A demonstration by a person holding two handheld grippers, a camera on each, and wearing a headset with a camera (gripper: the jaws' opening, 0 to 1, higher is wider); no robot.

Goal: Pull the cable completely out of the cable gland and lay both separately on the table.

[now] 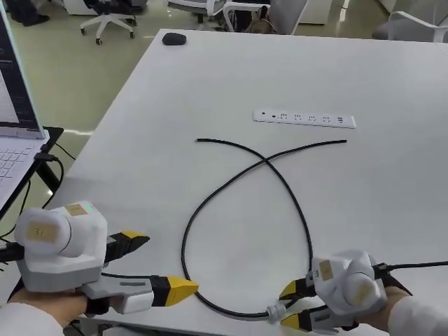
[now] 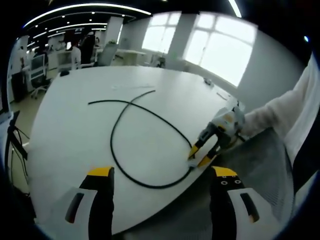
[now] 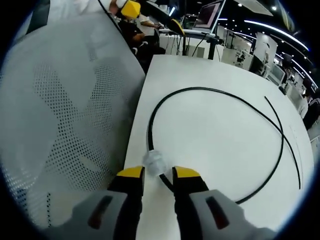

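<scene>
White counter [image 1: 175, 91] carried a white pwr strip [image 1: 304, 119] toward its far right side, lying roughly parallel to the far edge. Small black mouse [image 1: 174, 39] sat at the far left corner. Off the left edge, an open laptop [image 1: 10, 133] stood on a dark stand w/ black leads hanging below. Office chair [image 1: 108, 17] on the floor beyond the far left corner. Grey perforated chair back [image 3: 65, 115] was just beside the near edge. Bright windows [image 2: 220, 45] and a monitor [image 3: 210, 15] in the bkgd.

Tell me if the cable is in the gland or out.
In: the black cable runs through the clear gland, just ahead of the right gripper.
</scene>
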